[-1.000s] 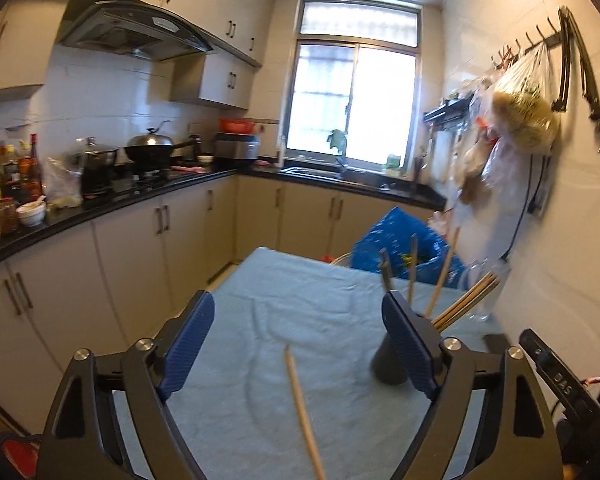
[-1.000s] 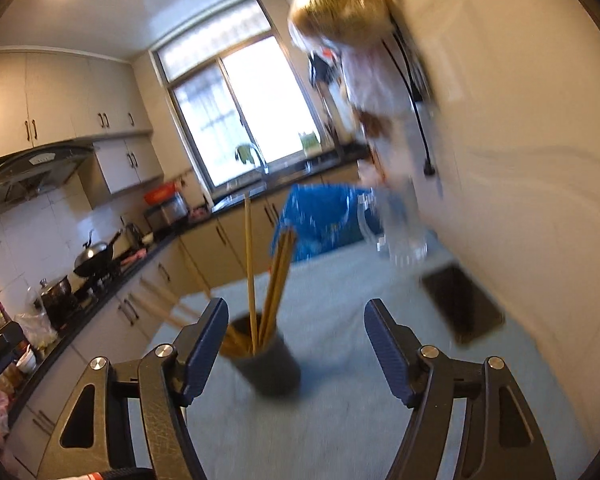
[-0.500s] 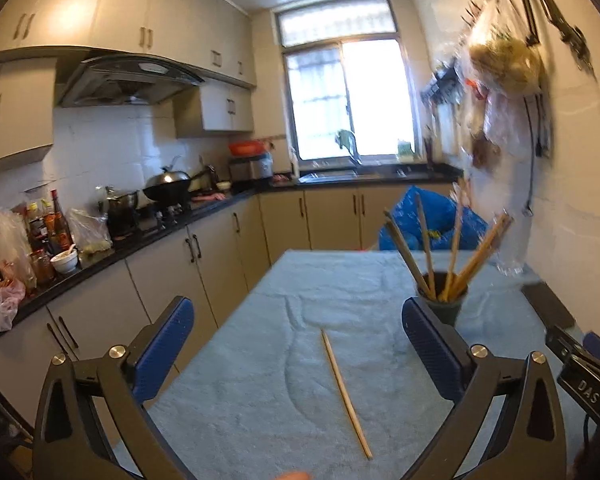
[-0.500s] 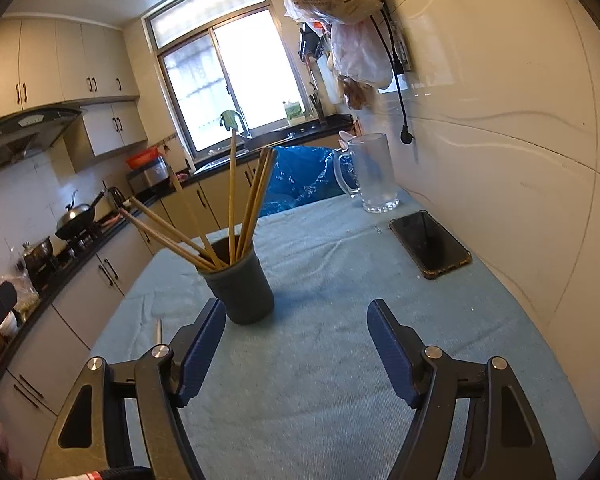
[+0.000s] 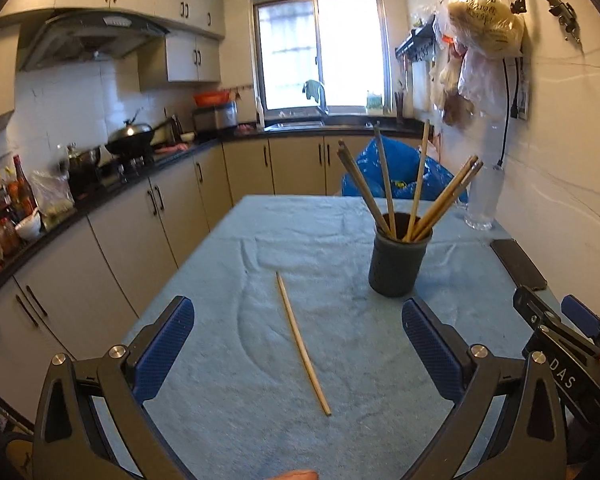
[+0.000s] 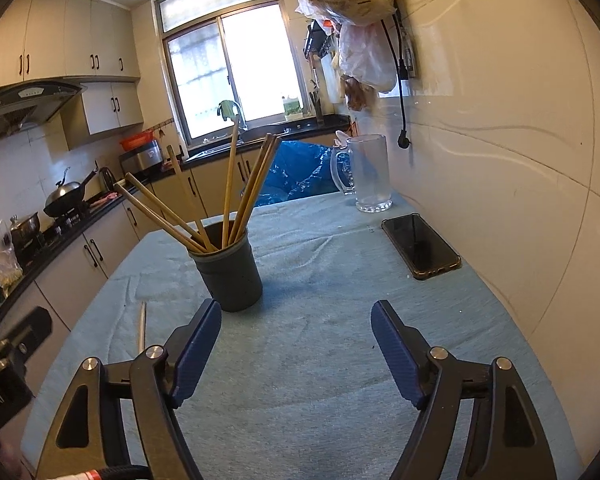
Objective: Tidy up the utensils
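Observation:
A dark grey cup stands upright on the blue cloth and holds several wooden chopsticks. One loose chopstick lies flat on the cloth, left of the cup. My left gripper is open and empty, held above that loose chopstick. In the right wrist view the cup stands just beyond my left finger, and the loose chopstick shows at the far left. My right gripper is open and empty over bare cloth.
The table is covered by a blue cloth and stands against the right wall. A black phone and a glass jug lie near that wall. A blue bag sits behind the table. Kitchen counters run along the left.
Both grippers have pulled back from the cup and settled. The left view now looks down more on the cloth, with the loose chopstick between its fingers. Both stay open.

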The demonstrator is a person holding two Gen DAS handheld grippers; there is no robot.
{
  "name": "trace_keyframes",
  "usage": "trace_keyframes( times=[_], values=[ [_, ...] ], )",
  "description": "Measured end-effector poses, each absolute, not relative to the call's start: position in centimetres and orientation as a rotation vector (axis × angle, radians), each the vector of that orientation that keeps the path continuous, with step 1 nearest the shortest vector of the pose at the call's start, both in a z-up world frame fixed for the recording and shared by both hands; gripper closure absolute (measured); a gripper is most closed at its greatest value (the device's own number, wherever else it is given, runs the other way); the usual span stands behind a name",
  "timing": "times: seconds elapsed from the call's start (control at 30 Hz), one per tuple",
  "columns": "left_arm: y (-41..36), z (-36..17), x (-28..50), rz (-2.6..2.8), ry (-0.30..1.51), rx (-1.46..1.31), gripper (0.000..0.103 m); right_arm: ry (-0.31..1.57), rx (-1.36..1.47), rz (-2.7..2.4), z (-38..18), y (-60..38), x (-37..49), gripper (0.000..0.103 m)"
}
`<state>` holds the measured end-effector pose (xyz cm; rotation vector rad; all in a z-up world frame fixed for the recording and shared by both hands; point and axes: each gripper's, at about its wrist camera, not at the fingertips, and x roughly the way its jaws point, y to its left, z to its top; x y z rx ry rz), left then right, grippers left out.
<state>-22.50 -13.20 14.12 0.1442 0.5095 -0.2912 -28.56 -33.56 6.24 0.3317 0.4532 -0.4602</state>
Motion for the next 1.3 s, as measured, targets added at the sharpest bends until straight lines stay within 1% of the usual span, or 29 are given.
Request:
trace_keyframes(
  times=[0.37, 0.73, 1.3],
  values=[
    [-13.3, 12.9, -21.4, -0.316, 0.594, 0.105, 0.0, 0.48, 0.315, -0.468, 6.0, -33.5, -28.0, 0.02],
    [-13.4, 12.2, -20.8, -0.326, 0.639, 0.094, 0.0, 0.488, 0.271, -0.477, 5.8, -32.8, -27.6, 0.019],
    [-13.0, 11.6, -20.2, -0.309, 0.665, 0.085, 0.0, 0.499, 0.239, -0.48, 5.3, -32.5, -27.2, 0.019]
  ],
)
